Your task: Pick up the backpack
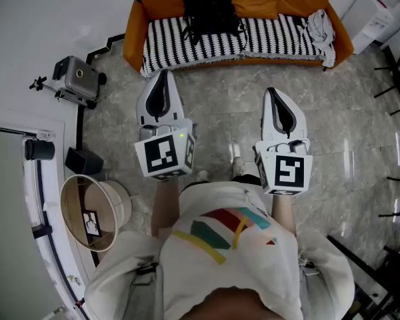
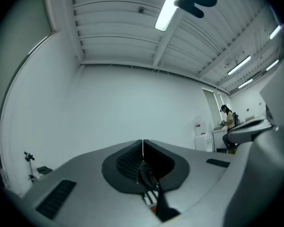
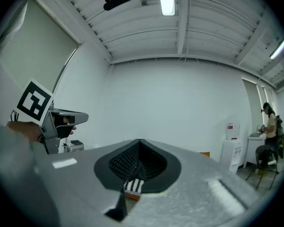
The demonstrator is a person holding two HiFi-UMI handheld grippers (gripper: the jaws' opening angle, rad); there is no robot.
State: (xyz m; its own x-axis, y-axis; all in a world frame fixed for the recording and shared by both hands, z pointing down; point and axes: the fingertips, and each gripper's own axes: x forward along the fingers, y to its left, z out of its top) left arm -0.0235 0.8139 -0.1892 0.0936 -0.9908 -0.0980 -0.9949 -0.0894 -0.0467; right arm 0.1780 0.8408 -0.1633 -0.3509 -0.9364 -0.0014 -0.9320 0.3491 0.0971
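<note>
Head view: your black, crumpled, seemingly fabric backpack [image 1: 212,9] slumps at the orange sofa's [image 1: 135,37] back edge; left gripper [image 1: 163,75] and right gripper [image 1: 271,93] are pinched closed, empty.

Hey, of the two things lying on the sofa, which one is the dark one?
The black backpack, lying left of the middle of the sofa. The other thing, a crumpled white cloth, sits at its right end.
</note>
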